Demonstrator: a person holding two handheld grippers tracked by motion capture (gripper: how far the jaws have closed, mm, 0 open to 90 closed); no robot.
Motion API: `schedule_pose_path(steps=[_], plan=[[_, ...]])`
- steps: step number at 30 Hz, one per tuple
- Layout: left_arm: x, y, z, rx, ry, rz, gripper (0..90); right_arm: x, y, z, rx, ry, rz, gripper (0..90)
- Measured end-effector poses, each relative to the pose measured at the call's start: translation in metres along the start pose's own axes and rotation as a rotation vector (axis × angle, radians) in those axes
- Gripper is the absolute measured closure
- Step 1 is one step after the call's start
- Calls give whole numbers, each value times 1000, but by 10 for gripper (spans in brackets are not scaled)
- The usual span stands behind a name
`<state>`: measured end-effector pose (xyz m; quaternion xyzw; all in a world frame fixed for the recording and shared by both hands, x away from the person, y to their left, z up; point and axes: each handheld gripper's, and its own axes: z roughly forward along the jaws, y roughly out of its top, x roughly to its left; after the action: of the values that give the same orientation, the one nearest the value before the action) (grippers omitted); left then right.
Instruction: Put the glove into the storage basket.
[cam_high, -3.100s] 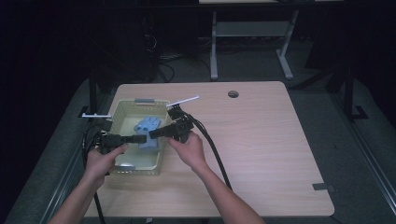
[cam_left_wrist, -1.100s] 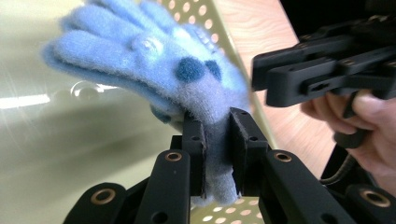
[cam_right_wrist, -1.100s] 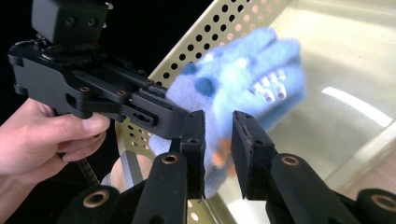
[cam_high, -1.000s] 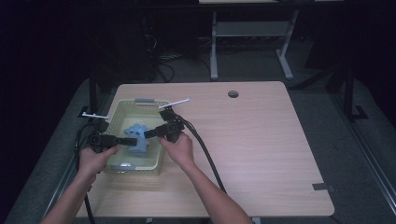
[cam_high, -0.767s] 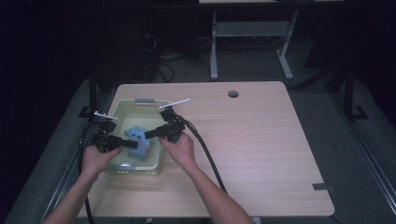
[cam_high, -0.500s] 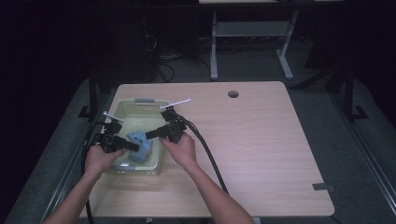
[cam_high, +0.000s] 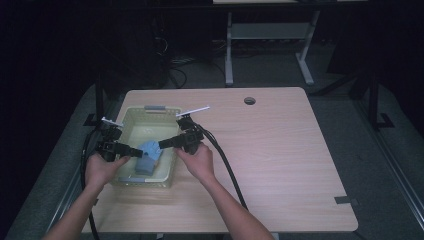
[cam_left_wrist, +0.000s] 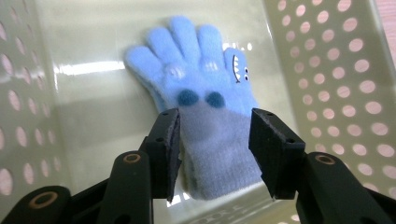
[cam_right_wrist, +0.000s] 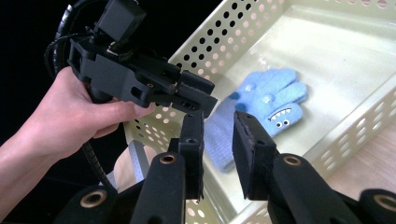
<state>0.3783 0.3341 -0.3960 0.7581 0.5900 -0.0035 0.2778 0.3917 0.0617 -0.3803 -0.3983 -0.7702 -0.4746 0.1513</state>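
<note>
A pale perforated basket (cam_high: 131, 120) stands at the 9 o'clock side of the wooden worktop (cam_high: 280, 165), holding 1 blue glove (cam_high: 148, 156) that lies flat on its floor. The glove bears 2 dark spots and a toothed mouth print; its grey-blue cuff points toward 6 o'clock in the left gripper view. The left claw (cam_left_wrist: 215, 140) stands wide, its 2 jaws on either side of the cuff (cam_left_wrist: 219, 144) without closing on it. The right claw (cam_right_wrist: 218, 140), seen from its own camera, is narrowly parted and empty, poised above the basket's near rim with the glove (cam_right_wrist: 266, 100) beyond it. The left hand (cam_right_wrist: 74, 116) grips its tool over the basket's perforated wall.
</note>
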Motion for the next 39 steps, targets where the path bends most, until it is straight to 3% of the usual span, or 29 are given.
schedule_pose_path(steps=[3,6,11,15,21,26,27,36,37,39], plan=[[-4,1,5,8,-12,11,662,0,-1,-3,-3,3,-3,733],[-9,3,12,38,-17,25,706,-1,-2,-5,-2,3,-1,733],[-9,6,23,101,29,56,707,-2,-3,-8,-4,1,1,733],[-9,6,30,156,50,50,681,-4,-4,-9,-3,-1,0,733],[-11,8,24,131,44,62,649,-3,-4,-10,-3,1,-1,730],[-11,8,17,87,29,50,571,-3,-3,-13,-12,-2,0,721],[-11,8,16,83,11,40,571,-3,-3,-13,-12,-4,-2,719],[-13,10,9,40,-5,39,532,-7,-3,-23,-20,-10,-10,689],[-15,10,8,19,-38,15,525,-7,-3,-24,-15,-11,-5,685],[-19,11,7,3,-41,22,516,-9,-3,-26,-14,-10,-6,672]])
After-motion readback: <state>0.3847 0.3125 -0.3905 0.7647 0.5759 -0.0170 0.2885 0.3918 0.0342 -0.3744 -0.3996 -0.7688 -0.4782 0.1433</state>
